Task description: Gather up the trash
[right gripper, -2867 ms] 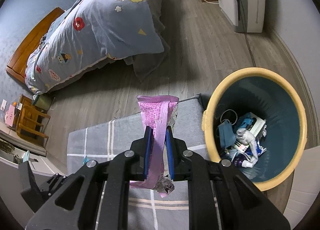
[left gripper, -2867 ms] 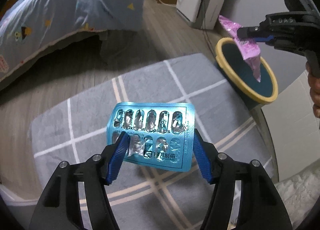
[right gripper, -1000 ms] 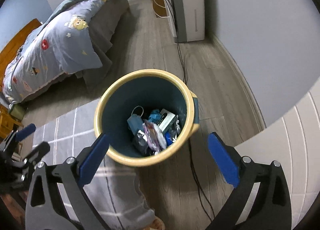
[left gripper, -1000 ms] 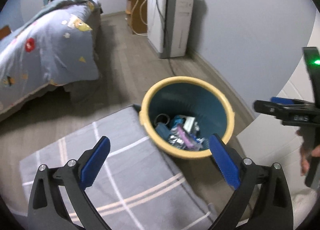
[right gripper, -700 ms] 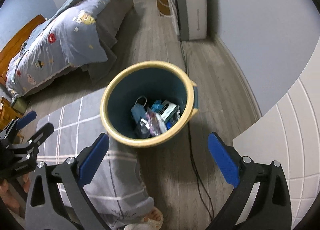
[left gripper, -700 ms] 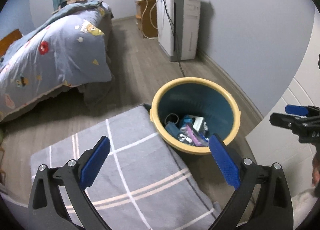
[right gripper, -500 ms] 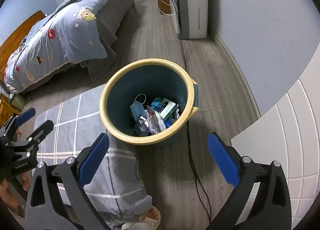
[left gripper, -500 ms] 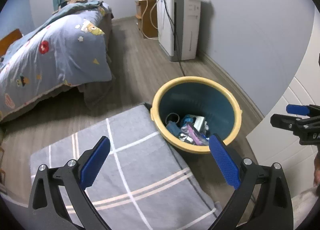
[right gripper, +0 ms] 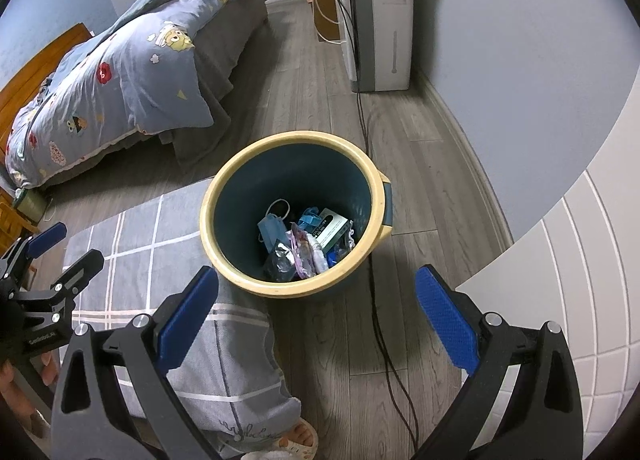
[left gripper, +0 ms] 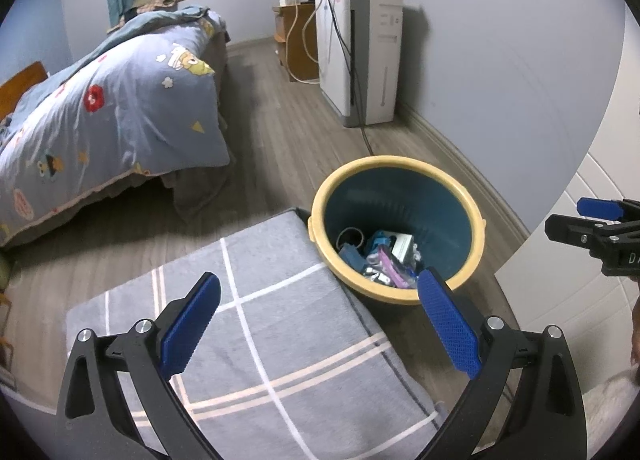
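A blue bin with a yellow rim (left gripper: 478, 236) (right gripper: 208, 227) stands on the wood floor. Trash lies at its bottom: a pink wrapper (right gripper: 302, 250), a blue mask (right gripper: 272, 230), a white box (right gripper: 334, 227) and foil pieces. My left gripper (left gripper: 320, 312) hangs open and empty above the grey checked cushion, left of the bin. My right gripper (right gripper: 316, 308) is open and empty too, above the bin's near rim. Each gripper shows at the edge of the other's view, the right gripper (left gripper: 600, 219) and the left gripper (right gripper: 60, 248).
A grey checked cushion (left gripper: 280, 340) (right gripper: 132, 260) lies against the bin. A bed with a blue quilt (left gripper: 100, 119) is at the left, a white appliance (left gripper: 360, 59) with a black cable (right gripper: 376, 300) behind. A white tiled surface (right gripper: 580, 280) sits right. A person's slippered foot (right gripper: 296, 434) shows below.
Both grippers let go of their trash, the blue pill blister and the pink wrapper, which lie in the bin. Since then both have drawn back and up from the bin.
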Demonstrator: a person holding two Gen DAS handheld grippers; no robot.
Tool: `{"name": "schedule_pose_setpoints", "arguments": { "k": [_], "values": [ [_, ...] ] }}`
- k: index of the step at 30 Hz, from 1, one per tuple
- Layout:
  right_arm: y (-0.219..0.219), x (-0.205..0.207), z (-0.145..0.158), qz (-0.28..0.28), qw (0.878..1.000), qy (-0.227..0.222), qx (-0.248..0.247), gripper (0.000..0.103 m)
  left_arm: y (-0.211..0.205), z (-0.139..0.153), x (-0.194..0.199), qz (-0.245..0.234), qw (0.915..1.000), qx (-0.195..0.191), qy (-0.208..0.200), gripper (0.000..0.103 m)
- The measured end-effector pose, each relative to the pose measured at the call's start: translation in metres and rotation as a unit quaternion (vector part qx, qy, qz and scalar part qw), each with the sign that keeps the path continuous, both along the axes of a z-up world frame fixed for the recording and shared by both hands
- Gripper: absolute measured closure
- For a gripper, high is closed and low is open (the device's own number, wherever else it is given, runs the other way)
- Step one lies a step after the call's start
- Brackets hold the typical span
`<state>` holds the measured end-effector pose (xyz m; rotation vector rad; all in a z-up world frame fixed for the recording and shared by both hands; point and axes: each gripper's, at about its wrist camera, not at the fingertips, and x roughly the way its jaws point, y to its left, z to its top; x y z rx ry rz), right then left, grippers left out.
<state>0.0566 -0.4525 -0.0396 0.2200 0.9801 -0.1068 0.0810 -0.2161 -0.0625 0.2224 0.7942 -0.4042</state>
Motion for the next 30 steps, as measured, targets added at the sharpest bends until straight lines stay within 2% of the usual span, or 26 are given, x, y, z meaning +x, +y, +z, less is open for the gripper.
{"name": "schedule_pose_setpoints", "arguments": {
  "k": [30],
  "values": [
    [-0.0051,0.0031,-0.0025,-0.005,1.000,0.008,0.004,0.006,-0.0034,0.0018,-0.0020,0.000,1.0000,-0.003,-0.003,0.005]
  ]
}}
